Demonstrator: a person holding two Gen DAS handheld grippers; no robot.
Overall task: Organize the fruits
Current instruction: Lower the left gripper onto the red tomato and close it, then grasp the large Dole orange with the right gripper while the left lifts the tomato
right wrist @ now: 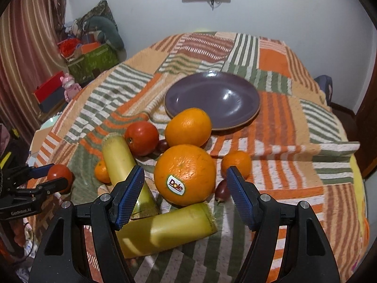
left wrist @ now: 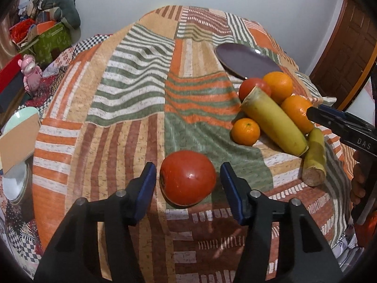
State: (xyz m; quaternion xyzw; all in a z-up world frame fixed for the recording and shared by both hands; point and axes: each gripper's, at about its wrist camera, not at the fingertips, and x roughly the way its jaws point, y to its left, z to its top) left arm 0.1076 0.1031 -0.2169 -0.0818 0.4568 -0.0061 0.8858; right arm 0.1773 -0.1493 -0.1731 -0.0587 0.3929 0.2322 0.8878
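My left gripper (left wrist: 188, 176) is open with a red tomato (left wrist: 187, 178) between its fingers, gaps showing on both sides; it rests on the striped cloth. My right gripper (right wrist: 185, 181) is open around a large orange with a Dole sticker (right wrist: 185, 174), not touching it. Behind that lie a second orange (right wrist: 188, 127), another tomato (right wrist: 142, 138), a small orange (right wrist: 236, 164), a small orange at left (right wrist: 101, 171) and two yellow-green cut stalks (right wrist: 117, 158) (right wrist: 165, 228). A purple plate (right wrist: 212, 101) sits empty behind the pile. The left gripper also shows in the right wrist view (right wrist: 56, 175).
The striped patchwork cloth (left wrist: 132, 89) covers the rounded table. Two small dark red fruits (right wrist: 222, 190) (right wrist: 162, 145) lie among the oranges. Beside the table at left are a pink figurine (left wrist: 30, 74), a green box (left wrist: 53, 39) and a pale dish (left wrist: 20, 120).
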